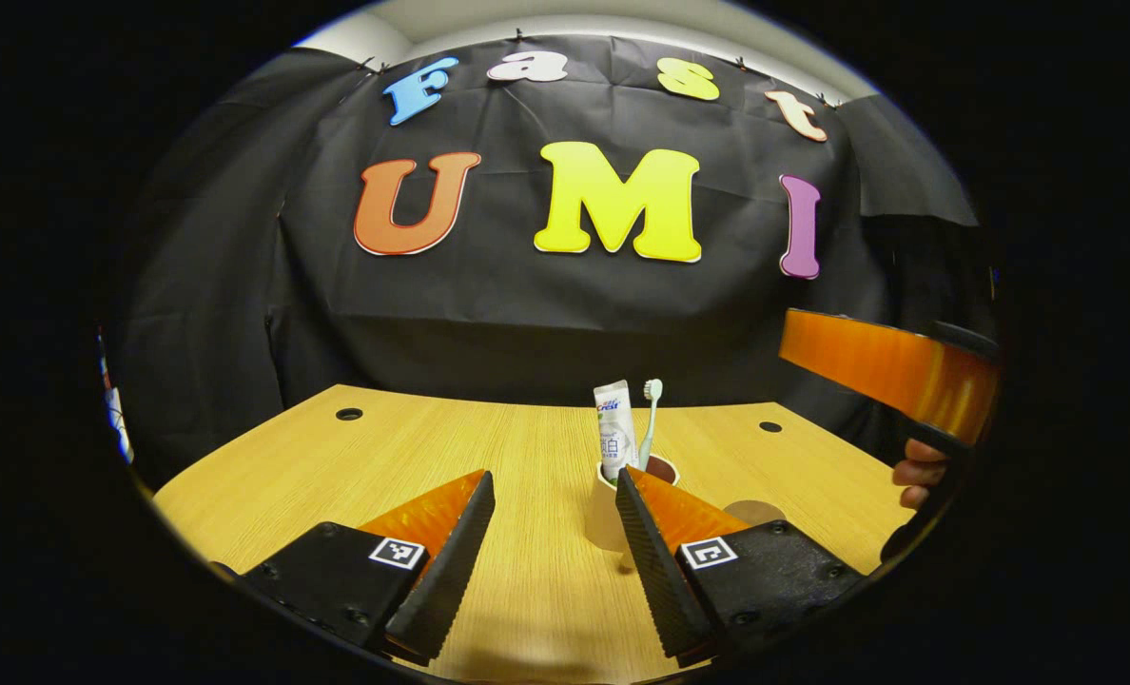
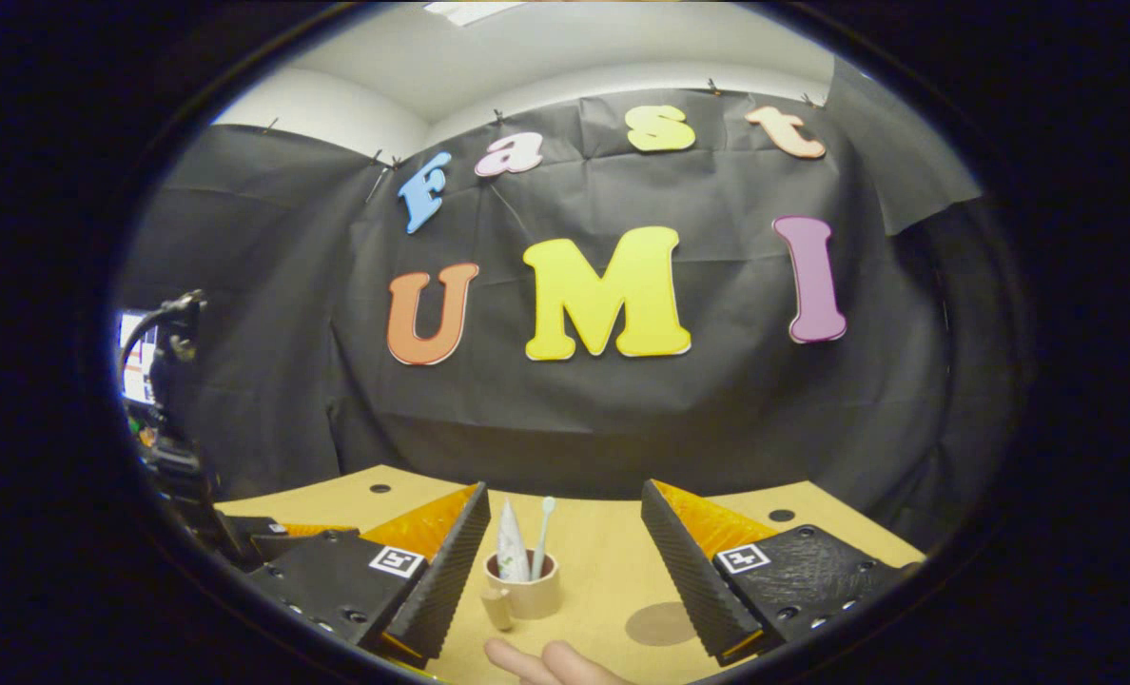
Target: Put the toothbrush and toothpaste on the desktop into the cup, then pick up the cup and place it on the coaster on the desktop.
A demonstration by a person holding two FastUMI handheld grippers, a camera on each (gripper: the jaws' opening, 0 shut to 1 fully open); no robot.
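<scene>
**Two items upright in the cup, both grippers spread apart**

Two things stand inside the cup [image 2: 525, 592]: the toothpaste [image 2: 509, 557], a pale tube with its flat end up, and the toothbrush [image 2: 542, 536], bristle head up, just beside it. In the left gripper view the toothpaste [image 1: 614, 430] and toothbrush [image 1: 650, 421] rise side by side from the cup [image 1: 609, 514], partly hidden behind one finger of the left gripper [image 1: 555, 561]. The cup has a small handle turned toward the near edge of the surface [image 2: 603, 552] and sits on bare wood, away from every edge. The coaster [image 2: 661, 623], a flat brown disc, lies near the cup and apart from it, toward the surface's right side; nothing rests on it. The coaster [image 1: 753, 512] also peeks out behind the left gripper's finger.

The left gripper's fingers stand wide apart, gripping nothing. The right gripper [image 2: 565, 571] is likewise spread, and the cup lies beyond its fingers, untouched. A person's fingertips [image 2: 551, 663] show near the bottom of the right gripper view.
</scene>
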